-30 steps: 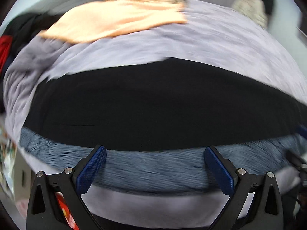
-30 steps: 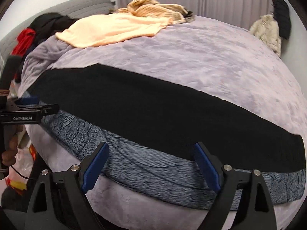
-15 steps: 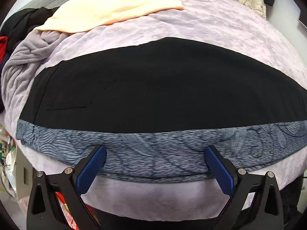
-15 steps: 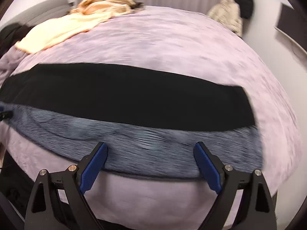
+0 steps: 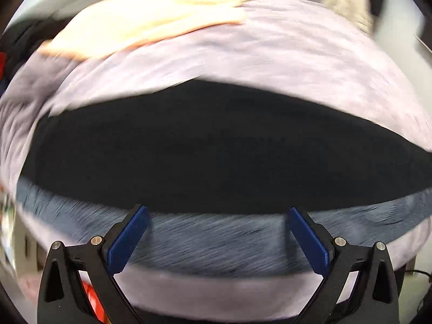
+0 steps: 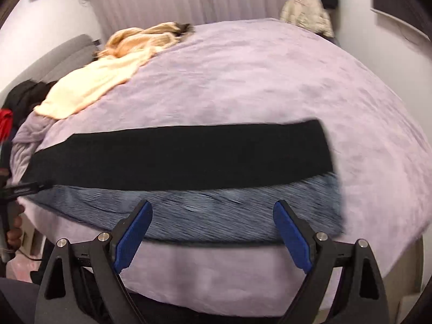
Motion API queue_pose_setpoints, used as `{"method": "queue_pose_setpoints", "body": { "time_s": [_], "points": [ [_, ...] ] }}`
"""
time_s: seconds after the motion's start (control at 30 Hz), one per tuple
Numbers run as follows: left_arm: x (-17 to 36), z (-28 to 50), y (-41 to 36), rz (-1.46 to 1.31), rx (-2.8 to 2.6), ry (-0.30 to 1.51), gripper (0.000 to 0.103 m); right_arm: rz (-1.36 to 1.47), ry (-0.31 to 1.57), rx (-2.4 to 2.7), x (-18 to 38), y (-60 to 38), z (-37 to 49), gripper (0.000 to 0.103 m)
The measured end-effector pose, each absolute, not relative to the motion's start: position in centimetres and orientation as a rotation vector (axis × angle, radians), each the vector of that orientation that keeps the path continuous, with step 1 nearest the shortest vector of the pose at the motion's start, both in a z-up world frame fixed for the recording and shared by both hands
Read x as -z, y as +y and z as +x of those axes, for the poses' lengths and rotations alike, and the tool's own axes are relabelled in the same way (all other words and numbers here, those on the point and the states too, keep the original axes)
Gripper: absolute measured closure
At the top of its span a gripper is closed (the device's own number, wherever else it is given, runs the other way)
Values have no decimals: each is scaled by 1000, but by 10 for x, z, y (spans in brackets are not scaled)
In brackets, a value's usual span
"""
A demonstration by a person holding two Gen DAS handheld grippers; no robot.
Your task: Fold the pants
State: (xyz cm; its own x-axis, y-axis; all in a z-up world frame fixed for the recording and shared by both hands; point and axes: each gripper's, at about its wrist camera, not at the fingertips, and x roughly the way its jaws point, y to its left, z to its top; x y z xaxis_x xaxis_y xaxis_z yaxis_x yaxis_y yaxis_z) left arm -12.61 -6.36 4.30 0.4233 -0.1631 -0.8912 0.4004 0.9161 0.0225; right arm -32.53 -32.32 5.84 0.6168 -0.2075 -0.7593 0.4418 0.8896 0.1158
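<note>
Lilac bed (image 6: 256, 86), black-and-grey pants (image 6: 189, 156) flat just ahead of both wide-spread, unloaded hand-held grippers (image 5: 216, 213) (image 6: 213, 208).

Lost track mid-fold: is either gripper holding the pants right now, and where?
Nothing is held. The left gripper and right gripper are both open, empty, near the pants' blue-grey edge.
</note>
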Motion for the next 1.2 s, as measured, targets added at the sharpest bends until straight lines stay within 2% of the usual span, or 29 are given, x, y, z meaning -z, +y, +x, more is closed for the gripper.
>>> {"method": "queue_pose_setpoints", "body": {
  "time_s": [0.17,0.3,0.6,0.83,1.2],
  "points": [
    [-43,-105,-124,434,268,969,0,140,848,388,-48,-294,-271,10],
    [-24,-78,-134,509,206,978,0,146,916,402,-28,-294,-250,10],
    [-24,-64,-111,434,188,1009,0,201,922,424,-17,-308,-250,9],
    [-25,-50,-93,435,150,1004,0,180,938,451,-14,-304,-240,3],
    [-27,27,-16,434,-15,1021,0,174,947,469,-12,-301,-237,2]
  ]
}}
